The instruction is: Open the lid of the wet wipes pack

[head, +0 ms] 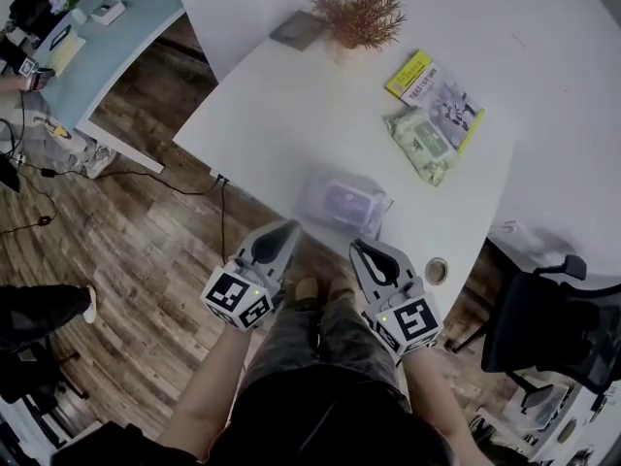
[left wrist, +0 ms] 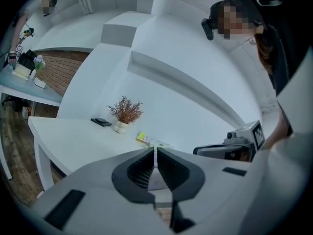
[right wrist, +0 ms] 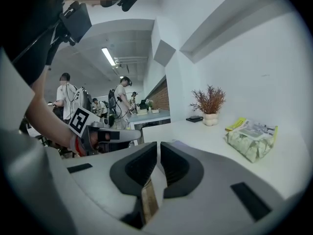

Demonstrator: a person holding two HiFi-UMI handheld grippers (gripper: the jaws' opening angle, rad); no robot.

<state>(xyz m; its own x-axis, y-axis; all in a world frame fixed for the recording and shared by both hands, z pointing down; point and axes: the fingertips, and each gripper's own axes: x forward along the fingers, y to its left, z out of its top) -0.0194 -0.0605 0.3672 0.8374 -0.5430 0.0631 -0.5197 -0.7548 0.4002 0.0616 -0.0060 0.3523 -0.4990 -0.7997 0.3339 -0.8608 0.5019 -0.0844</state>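
Note:
A pale purple wet wipes pack [head: 342, 202] lies flat near the table's front edge. It is blurred and I cannot make out its lid. A green wipes pack [head: 421, 144] [right wrist: 252, 138] rests farther back on the right, half on a yellow and grey book [head: 439, 91]. My left gripper [head: 289, 226] [left wrist: 155, 153] hovers just short of the front edge, left of the purple pack, jaws shut with nothing between them. My right gripper [head: 360, 249] [right wrist: 159, 149] is just in front of the pack's right end, also shut and holding nothing.
A potted dry plant [head: 357, 13] [left wrist: 126, 112] and a dark flat device [head: 298, 29] stand at the back of the white table [head: 272, 115]. A cable hole [head: 437, 271] sits at the table's near right corner, with a black chair [head: 548, 323] beyond. Wooden floor lies left.

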